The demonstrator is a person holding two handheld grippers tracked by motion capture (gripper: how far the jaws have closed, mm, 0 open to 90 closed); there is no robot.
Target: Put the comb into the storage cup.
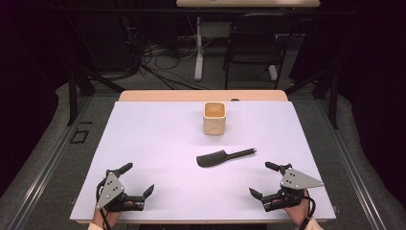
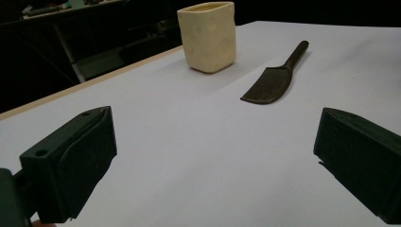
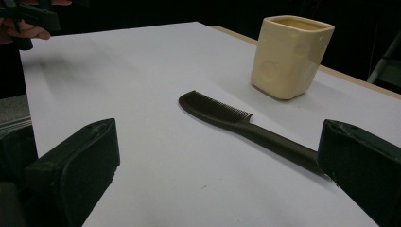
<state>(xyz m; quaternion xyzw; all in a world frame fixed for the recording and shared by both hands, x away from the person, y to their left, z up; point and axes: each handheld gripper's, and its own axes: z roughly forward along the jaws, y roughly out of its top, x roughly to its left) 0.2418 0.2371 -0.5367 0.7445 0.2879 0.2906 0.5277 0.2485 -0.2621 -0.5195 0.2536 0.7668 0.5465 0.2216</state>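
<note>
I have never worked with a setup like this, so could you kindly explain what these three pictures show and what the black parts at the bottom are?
A person sits at a table covered in white and holds a hand-operated gripper in each hand. The high view looks down from above: the left gripper is at the lower left, the right gripper at the lower right. The other two pictures come from cameras riding on those grippers; the black blocks at the bottom corners are each gripper's own jaws, standing wide open. On the table lie a black comb with a long handle and, behind it, an upright cream-coloured square cup. Nothing is held: both grippers rest near the front edge, apart from the comb and the cup.
</note>
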